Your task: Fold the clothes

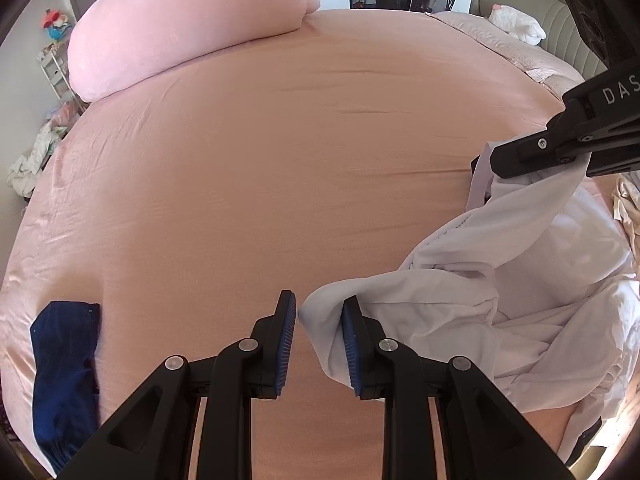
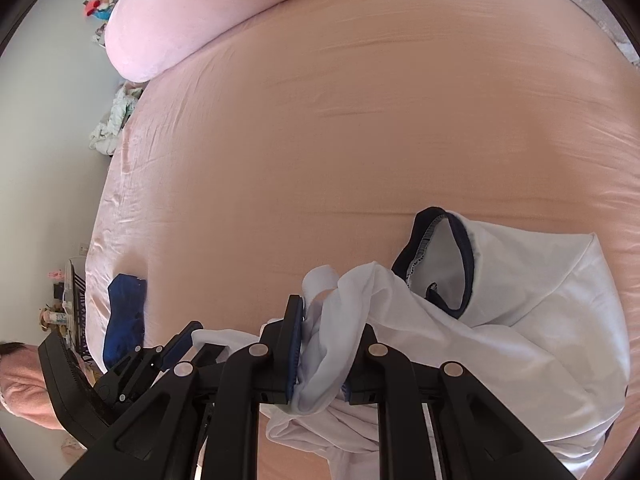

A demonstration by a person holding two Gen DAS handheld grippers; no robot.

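I note both grippers, left gripper (image 1: 319, 340) and right gripper (image 2: 322, 350), clamped on the white shirt (image 2: 520, 320): light, limp fabric; 2 shoulder-seam holds suit it best.

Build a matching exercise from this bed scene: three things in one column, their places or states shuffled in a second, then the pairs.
Things
1. white T-shirt with a navy-trimmed neckline
2. folded dark blue garment
3. plump pink velvety bolster

Places or states
A. lies flat near the edge of the pink-sheeted bed, apart from both grippers
B. rests at the far end of the bed
C. one bunched part is pinched in the right gripper, the rest sprawls on the sheet

Pairs: 1-C, 2-A, 3-B
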